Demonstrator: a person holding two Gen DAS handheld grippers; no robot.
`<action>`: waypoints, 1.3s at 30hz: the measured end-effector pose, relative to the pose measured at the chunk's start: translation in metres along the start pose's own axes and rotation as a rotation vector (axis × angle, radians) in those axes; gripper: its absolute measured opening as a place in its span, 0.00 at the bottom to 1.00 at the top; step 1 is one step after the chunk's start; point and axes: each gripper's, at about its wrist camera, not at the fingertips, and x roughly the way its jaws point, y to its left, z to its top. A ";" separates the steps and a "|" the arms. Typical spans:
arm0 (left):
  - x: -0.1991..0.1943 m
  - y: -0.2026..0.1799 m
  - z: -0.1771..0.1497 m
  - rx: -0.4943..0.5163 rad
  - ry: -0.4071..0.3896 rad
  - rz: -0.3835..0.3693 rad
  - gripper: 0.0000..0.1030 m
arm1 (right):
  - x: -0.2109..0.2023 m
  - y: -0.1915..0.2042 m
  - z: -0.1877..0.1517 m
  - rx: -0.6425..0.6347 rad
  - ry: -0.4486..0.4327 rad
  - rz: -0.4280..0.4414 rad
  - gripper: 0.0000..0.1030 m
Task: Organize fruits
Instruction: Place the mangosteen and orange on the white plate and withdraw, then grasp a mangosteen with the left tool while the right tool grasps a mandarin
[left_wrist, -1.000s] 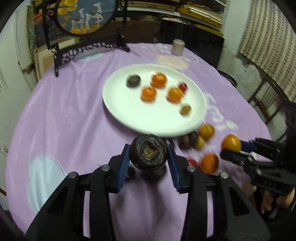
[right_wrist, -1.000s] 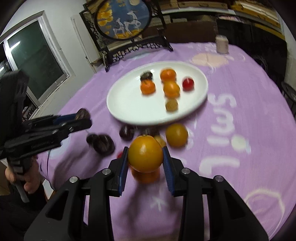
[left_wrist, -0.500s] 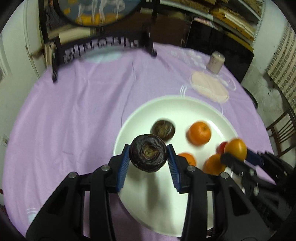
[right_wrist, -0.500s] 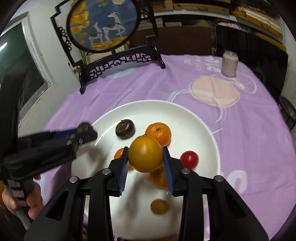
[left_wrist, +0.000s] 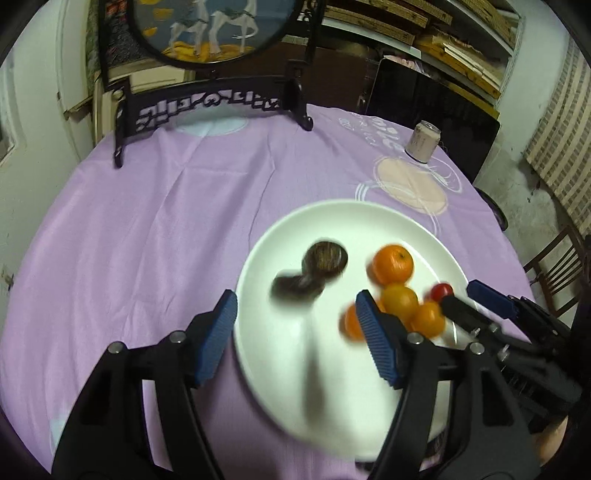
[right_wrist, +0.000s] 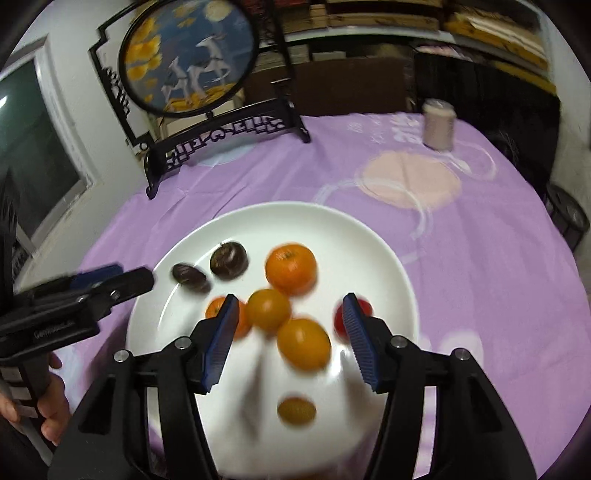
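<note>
Left wrist fisheye looks forward and down past own blue-padded fingers (left_wrist: 221, 332), close above white plate (left_wrist: 295, 406), from plate's left. Right wrist fisheye faces same way from plate's near-right side, equally close. Both views share plate, purple tablecloth (right_wrist: 480, 258), round painted screen (left_wrist: 207, 29) at far edge, beige can (right_wrist: 437, 123). Each catches other gripper at frame edge.

plate (right_wrist: 369, 236) plain white | tablecloth (left_wrist: 166, 221) lilac, printed with pale peach and white circles | oranges (right_wrist: 291, 268) bright orange | two dark fruits (right_wrist: 228, 259) brown-black, blurred so perhaps purplish | small fruit (right_wrist: 360, 308) red | gripper pads (right_wrist: 221, 339) ribbed blue on black | can (left_wrist: 423, 143) beige
</note>
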 end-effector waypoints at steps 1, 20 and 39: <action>-0.010 0.002 -0.010 -0.005 -0.004 -0.017 0.66 | -0.008 -0.001 -0.005 0.005 0.000 0.007 0.57; -0.092 -0.003 -0.157 0.126 0.019 -0.046 0.71 | -0.100 0.031 -0.139 -0.078 0.115 0.099 0.61; -0.085 -0.003 -0.168 0.138 0.057 -0.031 0.75 | -0.058 0.027 -0.150 -0.075 0.165 0.116 0.39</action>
